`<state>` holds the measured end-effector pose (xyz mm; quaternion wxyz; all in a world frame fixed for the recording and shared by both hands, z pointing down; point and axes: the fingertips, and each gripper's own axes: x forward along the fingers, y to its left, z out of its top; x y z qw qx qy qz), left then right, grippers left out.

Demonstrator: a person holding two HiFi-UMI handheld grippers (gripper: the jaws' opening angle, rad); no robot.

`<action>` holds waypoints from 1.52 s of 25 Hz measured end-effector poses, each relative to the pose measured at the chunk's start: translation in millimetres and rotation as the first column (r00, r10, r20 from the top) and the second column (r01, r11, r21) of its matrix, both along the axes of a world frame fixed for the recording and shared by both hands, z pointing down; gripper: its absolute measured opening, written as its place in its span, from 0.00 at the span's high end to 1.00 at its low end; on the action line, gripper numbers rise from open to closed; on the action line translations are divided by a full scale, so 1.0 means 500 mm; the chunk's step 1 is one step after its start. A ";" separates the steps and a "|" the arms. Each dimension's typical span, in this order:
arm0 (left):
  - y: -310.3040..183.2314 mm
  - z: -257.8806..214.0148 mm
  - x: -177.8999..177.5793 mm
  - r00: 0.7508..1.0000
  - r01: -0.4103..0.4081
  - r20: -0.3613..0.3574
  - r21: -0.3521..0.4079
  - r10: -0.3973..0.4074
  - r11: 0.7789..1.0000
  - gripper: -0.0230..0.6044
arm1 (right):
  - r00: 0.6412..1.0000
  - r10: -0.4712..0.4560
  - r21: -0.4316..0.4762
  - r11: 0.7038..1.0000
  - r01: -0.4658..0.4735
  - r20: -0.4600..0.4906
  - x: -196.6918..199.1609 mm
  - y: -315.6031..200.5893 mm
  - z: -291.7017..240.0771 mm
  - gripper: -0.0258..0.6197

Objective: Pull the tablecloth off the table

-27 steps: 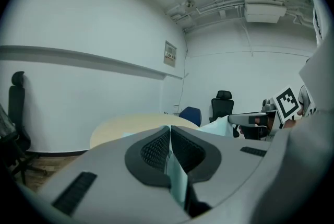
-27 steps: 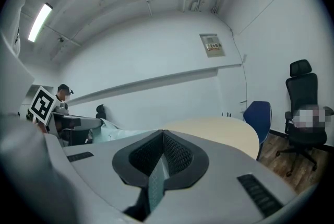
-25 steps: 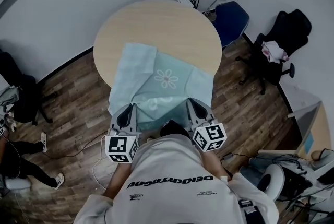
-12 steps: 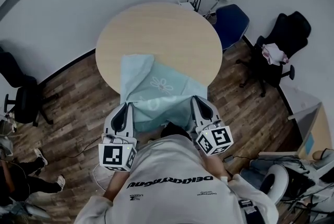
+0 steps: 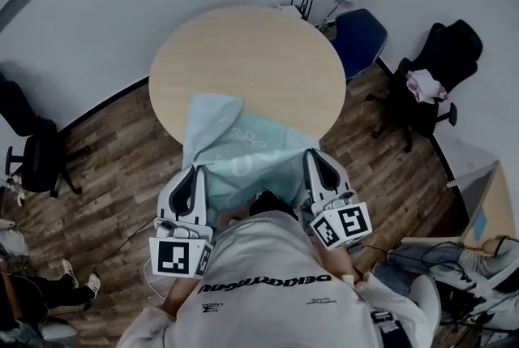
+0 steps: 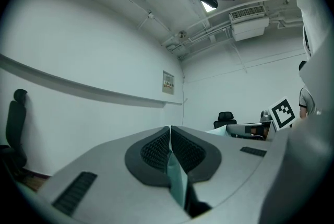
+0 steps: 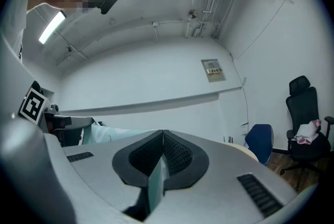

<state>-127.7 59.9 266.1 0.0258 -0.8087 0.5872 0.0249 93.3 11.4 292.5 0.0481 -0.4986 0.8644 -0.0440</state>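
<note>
While both claws are clamped on the near hem, the step in hand looks like the draw itself: hauling the cloth toward the person and over the rim. Closest in, just ahead of the person's white shirt point(image 5: 259, 281), the left claw point(image 5: 197, 173) and the right claw point(image 5: 315, 155) sit side by side. Each is fully closed on a thin fold of pale green fabric. In each gripper view the fabric edge stands in the seam where the ribbed pads meet, with no gap.

Between and just beyond them the tablecloth point(image 5: 243, 145) hangs bunched and creased. Its near edge is lifted off the round tabletop point(image 5: 243, 54), and its flower-printed far part lies on the nearest portion of the wood. Its far left corner point(image 5: 212, 106) is folded over on itself. Nothing stands on the cloth, and the far half of the tabletop is bare.

To do this well, I judge that both claws should travel back together at one pace and one height, so the cloth does not skew. The pinch should stay firm, since fabric this thin could slip out. With the body right behind the claws, the person probably has to step back. The blue chair point(image 5: 361, 30) and black chair point(image 5: 438, 62) stand well apart and should not interfere.
</note>
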 end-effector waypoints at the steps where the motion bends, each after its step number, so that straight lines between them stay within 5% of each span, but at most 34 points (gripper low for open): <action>1: -0.003 0.006 -0.002 1.000 0.002 0.002 -0.004 -0.002 1.000 0.93 | 1.000 0.004 -0.005 1.000 -0.004 -0.003 -0.002 -0.001 0.006 0.91; 38: -0.073 0.119 0.011 1.000 0.018 -0.005 -0.122 -0.018 0.992 0.93 | 0.999 0.043 -0.130 0.990 -0.046 -0.022 0.011 -0.063 0.114 0.91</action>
